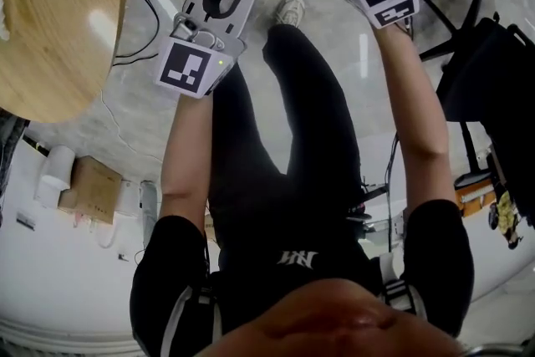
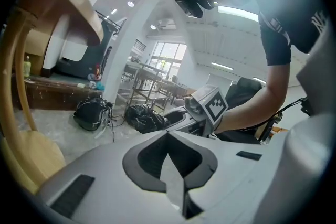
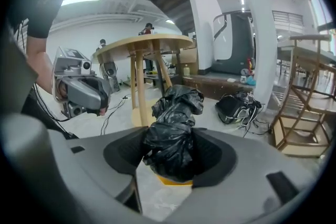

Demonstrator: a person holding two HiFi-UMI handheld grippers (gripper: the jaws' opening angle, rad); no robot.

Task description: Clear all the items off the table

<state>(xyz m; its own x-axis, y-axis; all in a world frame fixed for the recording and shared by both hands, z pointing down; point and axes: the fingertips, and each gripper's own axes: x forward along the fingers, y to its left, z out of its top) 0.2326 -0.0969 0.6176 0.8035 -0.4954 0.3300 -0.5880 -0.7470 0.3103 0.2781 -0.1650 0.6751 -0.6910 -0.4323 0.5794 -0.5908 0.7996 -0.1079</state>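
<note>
already off the table: black bag held low over the floor

a person's right gripper (image 3: 169,162) is clamped on a crumpled black plastic bag (image 3: 173,123), held out past the edge of the round wooden table (image 3: 149,41) and low over the floor (image 3: 220,126). a yellow container (image 3: 173,181), only partly in view, sits just beneath the bag. the left gripper (image 2: 168,136) hangs alongside with its jaws together and nothing between them. the step in hand appears to be the drop-off. the next move likely calls for settling the bag onto the yellow container and parting the jaws, then going back to the table for anything left.
</note>
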